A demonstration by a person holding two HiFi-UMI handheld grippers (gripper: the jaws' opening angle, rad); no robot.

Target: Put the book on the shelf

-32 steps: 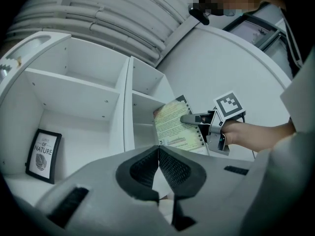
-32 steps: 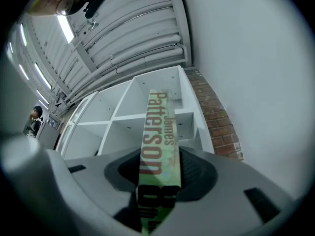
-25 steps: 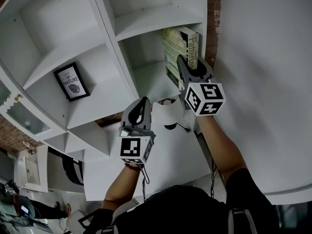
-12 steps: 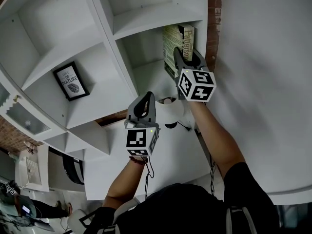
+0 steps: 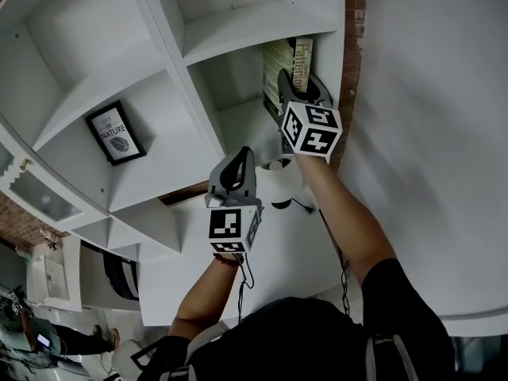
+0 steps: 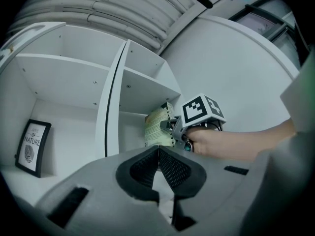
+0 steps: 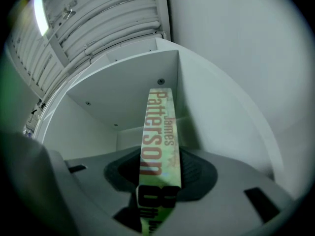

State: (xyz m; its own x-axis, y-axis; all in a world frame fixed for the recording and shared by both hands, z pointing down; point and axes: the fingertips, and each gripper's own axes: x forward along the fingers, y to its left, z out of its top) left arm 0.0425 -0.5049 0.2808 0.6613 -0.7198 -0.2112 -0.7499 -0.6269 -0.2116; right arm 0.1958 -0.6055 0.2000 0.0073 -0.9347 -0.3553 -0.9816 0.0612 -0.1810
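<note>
A green book (image 5: 284, 60) with "James Patterson" on its spine (image 7: 159, 136) stands upright in the right-hand cubby of the white shelf (image 5: 238, 30), close to the cubby's right wall. My right gripper (image 5: 295, 87) is shut on the book's lower spine, one jaw on each cover. In the right gripper view the spine rises from between the jaws of my right gripper (image 7: 158, 173) toward the cubby's back. My left gripper (image 5: 240, 155) hangs lower and left of the book, shut with nothing in it. The left gripper view shows the book (image 6: 157, 128) and the right gripper's marker cube (image 6: 202, 111) beyond my left gripper (image 6: 158, 150).
A framed "of nature" print (image 5: 116, 132) leans in the cubby to the left. A vertical divider (image 5: 171, 54) separates the two cubbies. A white rounded object (image 5: 278, 177) sits below the book's cubby. A brick strip (image 5: 353, 46) and a plain white wall (image 5: 436, 133) lie to the right.
My right gripper has carried the book up and deeper into the cubby, toward its right wall. My left gripper has drifted slightly right and up, still shut.
</note>
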